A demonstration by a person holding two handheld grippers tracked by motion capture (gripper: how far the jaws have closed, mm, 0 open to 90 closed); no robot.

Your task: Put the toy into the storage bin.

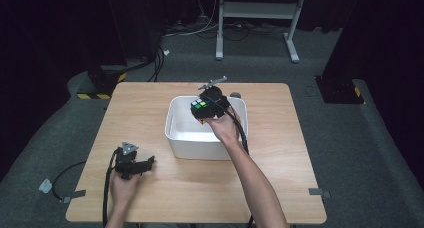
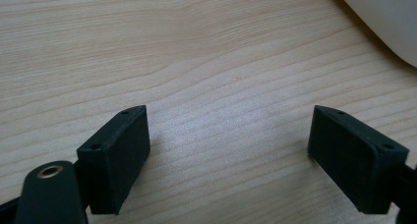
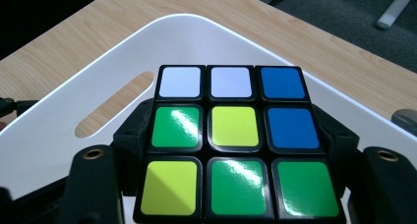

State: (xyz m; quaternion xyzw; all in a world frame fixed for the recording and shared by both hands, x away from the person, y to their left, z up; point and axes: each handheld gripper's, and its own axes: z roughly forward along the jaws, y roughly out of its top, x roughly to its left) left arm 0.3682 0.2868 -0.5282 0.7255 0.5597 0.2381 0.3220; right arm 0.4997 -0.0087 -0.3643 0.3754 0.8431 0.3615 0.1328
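Dark room, grey carpet, white metal frame (image 1: 257, 18) at far side, cables on floor. Light wooden table (image 1: 150, 103) at centre. White plastic bin (image 1: 175, 133) on table, right of middle, slotted handle in its end wall. Puzzle cube (image 3: 236, 140), black-framed with white, blue, green and yellow stickers on top face: clamped between jaws of right gripper (image 1: 207, 105), held above far part of bin, clear of its floor. Jaws pressed on two opposite sides of cube. Left gripper (image 2: 243, 155) at near left of table, beside bin's near left corner, low over bare wood; jaws spread wide, nothing between them.
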